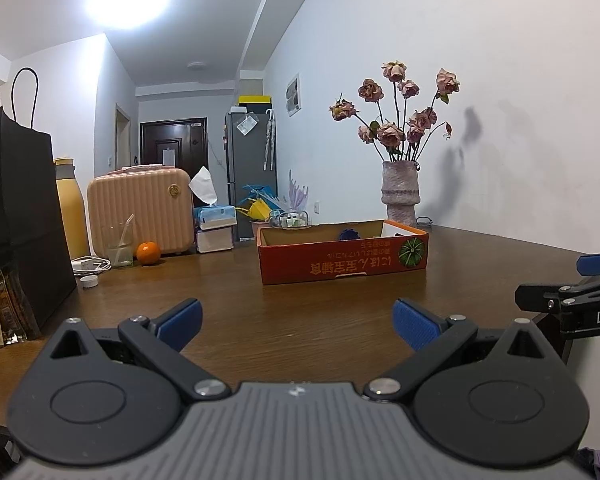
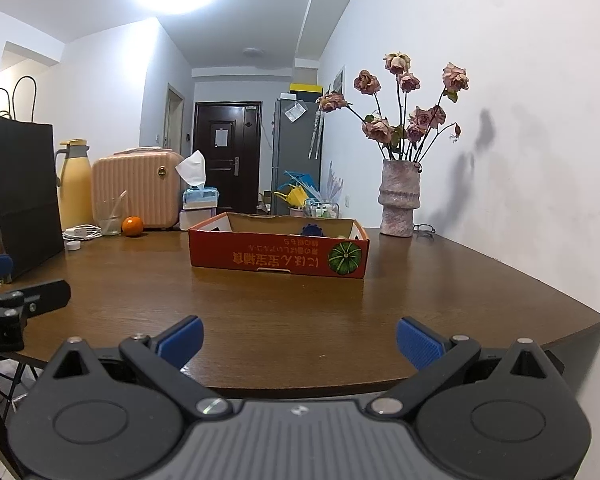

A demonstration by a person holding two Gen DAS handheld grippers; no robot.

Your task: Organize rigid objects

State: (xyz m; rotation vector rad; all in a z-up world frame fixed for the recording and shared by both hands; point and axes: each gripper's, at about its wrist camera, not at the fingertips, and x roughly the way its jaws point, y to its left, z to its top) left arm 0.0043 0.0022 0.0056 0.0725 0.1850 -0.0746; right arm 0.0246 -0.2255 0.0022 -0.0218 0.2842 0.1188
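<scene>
A shallow red cardboard box [image 1: 342, 262] [image 2: 278, 256] with a melon picture sits on the brown wooden table [image 1: 292, 320] [image 2: 280, 308]. Over its rim shows the top of a blue toothed object [image 1: 348, 234] [image 2: 313, 230]; the other contents are hidden. My left gripper [image 1: 298, 324] hovers low over the near table, open, nothing between its blue pads. My right gripper [image 2: 300, 342] hangs at the table's near edge, open and empty as well. Each gripper shows at the side of the other's view.
A vase of dried roses [image 1: 400, 196] [image 2: 397, 200] stands by the wall behind the box. At far left are a black paper bag [image 1: 18, 224] [image 2: 18, 196], a yellow jug [image 2: 74, 184], a pink case [image 1: 140, 210], a glass [image 1: 120, 246], an orange [image 1: 148, 253] [image 2: 132, 226] and tissue boxes [image 1: 215, 226].
</scene>
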